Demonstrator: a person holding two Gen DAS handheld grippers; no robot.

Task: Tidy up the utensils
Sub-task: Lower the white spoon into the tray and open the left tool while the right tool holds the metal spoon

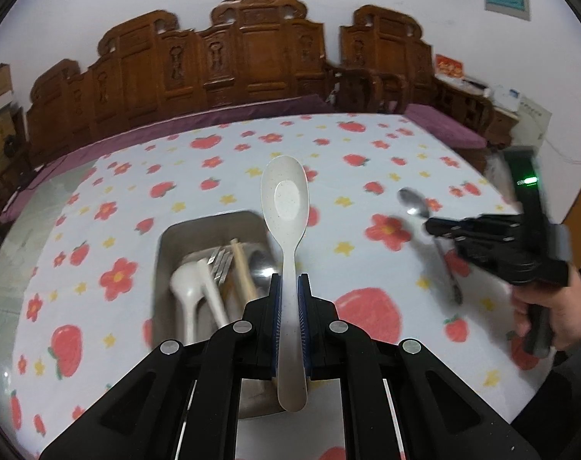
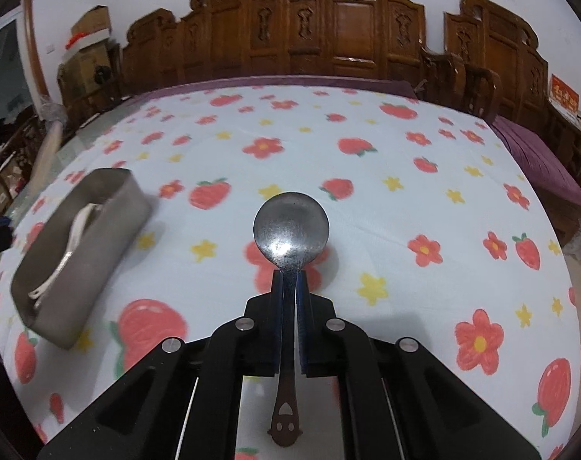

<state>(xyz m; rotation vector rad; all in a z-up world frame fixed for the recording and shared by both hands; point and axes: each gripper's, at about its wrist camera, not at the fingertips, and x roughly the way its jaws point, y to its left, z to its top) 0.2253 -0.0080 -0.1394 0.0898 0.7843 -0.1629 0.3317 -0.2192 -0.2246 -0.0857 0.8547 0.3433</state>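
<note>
My left gripper [image 1: 289, 281] is shut on the handle of a white speckled spoon [image 1: 285, 199], bowl pointing away, held above the right side of a steel tray [image 1: 183, 230]. Inside the tray lie white spoons [image 1: 187, 295], a metal fork [image 1: 219, 264] and a wooden handle [image 1: 242, 268]. My right gripper [image 2: 289, 278] is shut on a metal spoon [image 2: 290, 226], lifted off the cloth. In the left wrist view the right gripper [image 1: 434, 226] appears at the right with the metal spoon [image 1: 415, 201], a hand [image 1: 551, 318] on its grip. The tray [image 2: 76, 253] stands to the left in the right wrist view.
The table wears a white cloth [image 2: 367, 191] printed with red flowers and strawberries. Carved wooden benches [image 1: 233, 53] with purple cushions [image 1: 443, 124] run along the far and right sides. Boxes [image 2: 91, 27] stand in the far left corner.
</note>
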